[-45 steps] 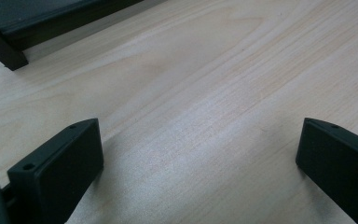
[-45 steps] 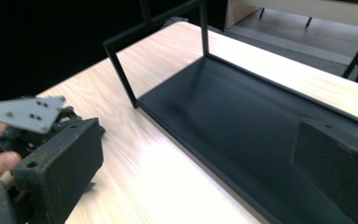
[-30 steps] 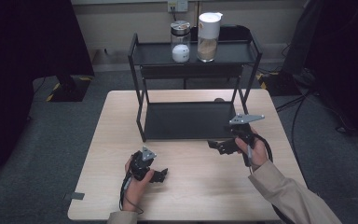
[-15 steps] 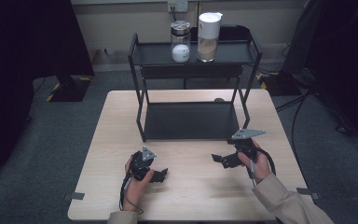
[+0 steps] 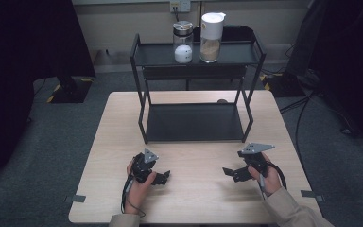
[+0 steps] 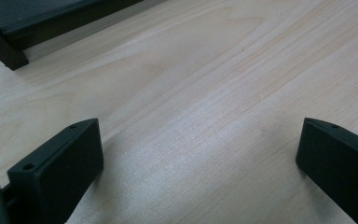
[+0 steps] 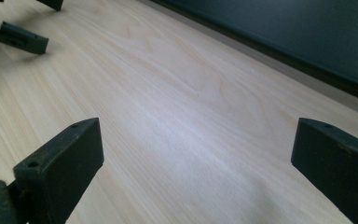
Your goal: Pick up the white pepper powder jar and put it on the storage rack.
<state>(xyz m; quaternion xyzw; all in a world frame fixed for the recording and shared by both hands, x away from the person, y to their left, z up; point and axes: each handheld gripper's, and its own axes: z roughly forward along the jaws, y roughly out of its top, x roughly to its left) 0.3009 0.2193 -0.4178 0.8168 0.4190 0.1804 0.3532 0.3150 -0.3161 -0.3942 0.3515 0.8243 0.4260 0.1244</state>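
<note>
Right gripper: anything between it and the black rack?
Nothing visible. The right gripper sits open, low over the table, with bare wood between it and the black rack. The left gripper is off to its side, not in that path.

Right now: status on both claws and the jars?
Left claw open, empty, low over table. Right claw open, empty. Two jars on rack top shelf, untouched. Nothing between claws and rack.
</note>
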